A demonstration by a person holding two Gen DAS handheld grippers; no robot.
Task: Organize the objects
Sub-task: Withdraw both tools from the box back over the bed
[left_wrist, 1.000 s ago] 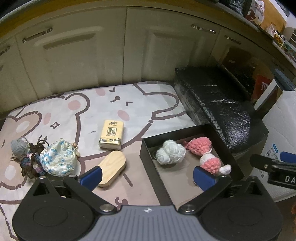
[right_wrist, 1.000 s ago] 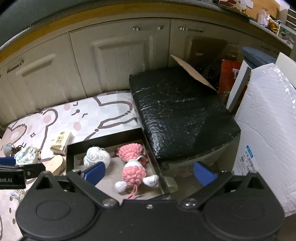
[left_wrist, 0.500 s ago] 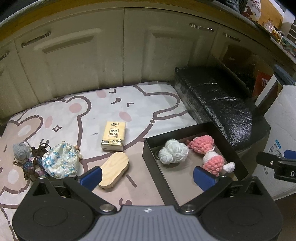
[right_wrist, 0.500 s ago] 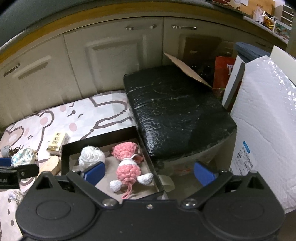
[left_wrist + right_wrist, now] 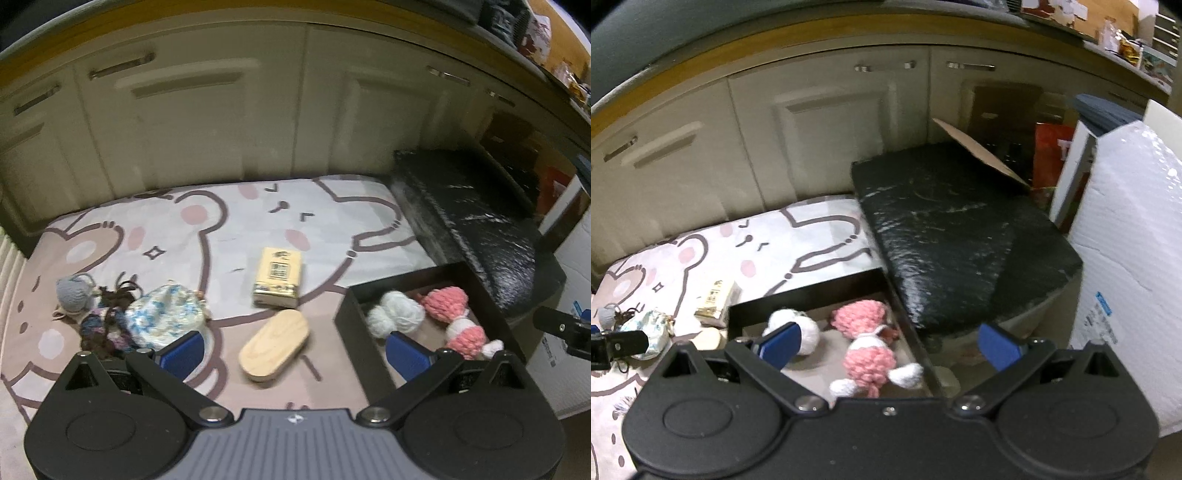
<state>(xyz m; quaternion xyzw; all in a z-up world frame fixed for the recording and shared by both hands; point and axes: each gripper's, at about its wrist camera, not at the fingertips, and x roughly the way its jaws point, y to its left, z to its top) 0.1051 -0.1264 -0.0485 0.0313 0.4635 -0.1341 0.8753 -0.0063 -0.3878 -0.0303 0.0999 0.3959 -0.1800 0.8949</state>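
Note:
A black open box (image 5: 345, 295) (image 5: 805, 295) on the bear-print mat holds a white yarn ball (image 5: 397, 314) (image 5: 809, 330) and a pink-and-white knitted toy (image 5: 458, 317) (image 5: 868, 354). On the mat to its left lie a yellow tissue pack (image 5: 277, 277) (image 5: 714, 299), an oval wooden block (image 5: 274, 344), a floral pouch (image 5: 164, 315) (image 5: 648, 326), a dark tangled cord bundle (image 5: 107, 321) and a grey knitted ball (image 5: 74, 293). My left gripper (image 5: 295, 354) hangs open above the wooden block. My right gripper (image 5: 890, 343) is open over the box's right side, holding nothing.
Pale cabinet doors (image 5: 221, 122) close the back. A black wrapped block (image 5: 960, 229) (image 5: 480, 225) lies right of the mat, with a white foam slab (image 5: 1134, 258) and cardboard (image 5: 979, 151) beyond it. The mat (image 5: 240, 214) has open room behind the tissue pack.
The left gripper has swung left, so the mat's objects sit nearer the middle of its view. The right view has shifted slightly left and closer to the box. Both stay open.

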